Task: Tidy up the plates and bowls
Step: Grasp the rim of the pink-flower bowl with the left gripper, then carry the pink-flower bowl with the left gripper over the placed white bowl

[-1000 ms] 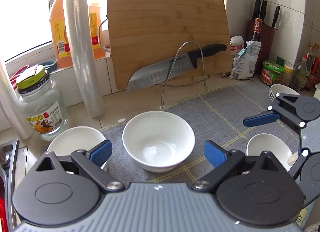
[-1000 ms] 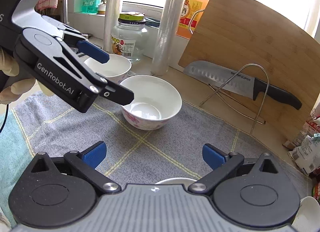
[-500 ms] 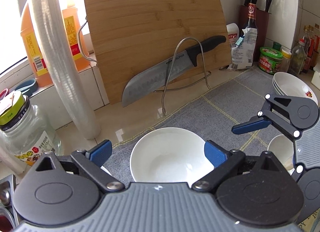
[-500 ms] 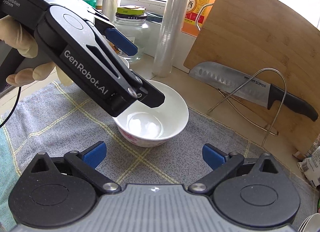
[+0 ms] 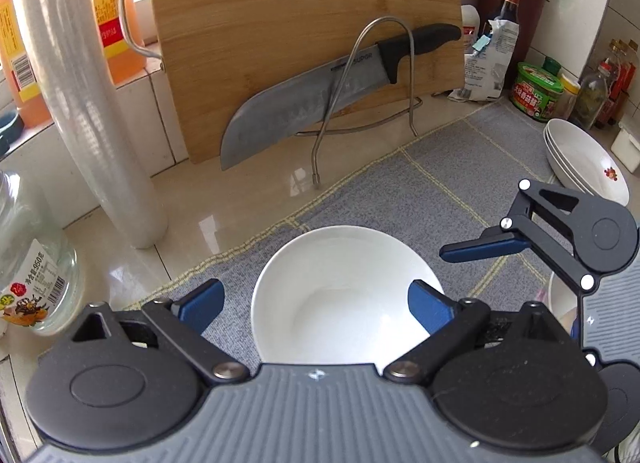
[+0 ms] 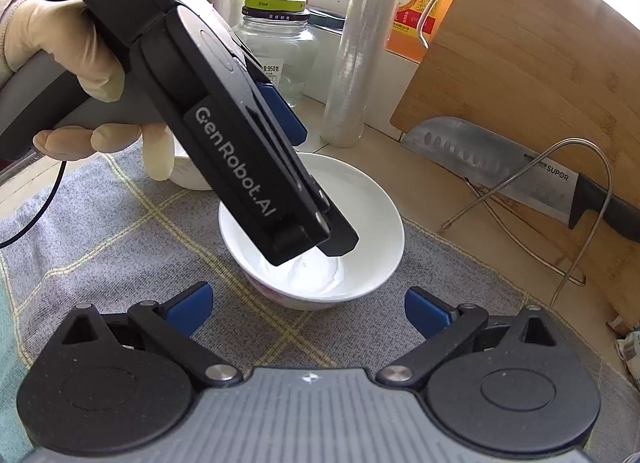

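A white bowl point(image 5: 340, 295) point(image 6: 372, 223) with a flowered outside stands on the grey checked mat point(image 5: 440, 183). My left gripper point(image 5: 316, 305) is open and tilted down over it. Its right pad overlaps the bowl's right rim and its left pad is outside the left rim. In the right wrist view one left fingertip point(image 6: 336, 239) dips into the bowl. My right gripper point(image 6: 308, 309) is open with nothing between its fingers, just short of the same bowl. A stack of shallow white plates point(image 5: 588, 167) sits far right. A small bowl point(image 6: 188, 177) is half hidden behind the gloved hand.
A knife point(image 5: 320, 103) rests on a wire rack against a wooden cutting board point(image 5: 300, 23). A cling film roll point(image 5: 92, 111), a glass jar point(image 5: 32, 263) and an oil bottle stand at the left. Condiment jars point(image 5: 536, 91) and bottles crowd the far right corner.
My left gripper has moved forward and down over the white bowl, which now lies between its fingers. My right gripper has come closer to the same bowl.
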Demonstrator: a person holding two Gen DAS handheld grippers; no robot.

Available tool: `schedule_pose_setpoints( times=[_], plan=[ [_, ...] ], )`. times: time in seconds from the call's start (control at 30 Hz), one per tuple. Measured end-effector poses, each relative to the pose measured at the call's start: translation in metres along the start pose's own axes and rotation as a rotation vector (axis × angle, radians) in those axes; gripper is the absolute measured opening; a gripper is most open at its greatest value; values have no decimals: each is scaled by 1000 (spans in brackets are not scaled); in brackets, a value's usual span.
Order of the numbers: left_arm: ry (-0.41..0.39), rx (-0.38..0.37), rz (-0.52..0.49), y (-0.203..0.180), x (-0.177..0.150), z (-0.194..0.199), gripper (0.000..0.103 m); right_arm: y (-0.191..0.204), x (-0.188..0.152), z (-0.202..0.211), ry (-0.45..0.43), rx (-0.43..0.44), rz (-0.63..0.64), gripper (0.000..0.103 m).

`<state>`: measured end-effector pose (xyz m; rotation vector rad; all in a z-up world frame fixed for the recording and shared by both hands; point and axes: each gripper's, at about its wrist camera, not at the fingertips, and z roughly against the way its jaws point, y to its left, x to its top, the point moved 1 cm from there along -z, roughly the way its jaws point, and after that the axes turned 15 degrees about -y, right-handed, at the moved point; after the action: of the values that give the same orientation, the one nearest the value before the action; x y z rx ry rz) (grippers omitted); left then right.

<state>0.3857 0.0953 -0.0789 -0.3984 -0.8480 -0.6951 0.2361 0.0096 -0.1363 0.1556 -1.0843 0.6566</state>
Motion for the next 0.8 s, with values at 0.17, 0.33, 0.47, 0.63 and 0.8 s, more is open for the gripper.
schedule_pose_setpoints(
  times=[0.17,0.33,0.47,0.63,0.8],
  plan=[
    [15,-9,2,4,1,-5,93,-2,0,-9,9,4,-7,103],
    [28,-24,6,6,4,-9,85,-7,0,-13,10,8,-34,100],
    [34,-36,0,5,3,-12,82,-11,0,-16,6,19,-62,93],
    [42,-53,-2,4,2,-14,76,-13,1,-14,-10,27,-81,90],
    [54,-66,-9,2,3,-16,70,-16,1,-14,-15,32,-97,87]
  ],
)
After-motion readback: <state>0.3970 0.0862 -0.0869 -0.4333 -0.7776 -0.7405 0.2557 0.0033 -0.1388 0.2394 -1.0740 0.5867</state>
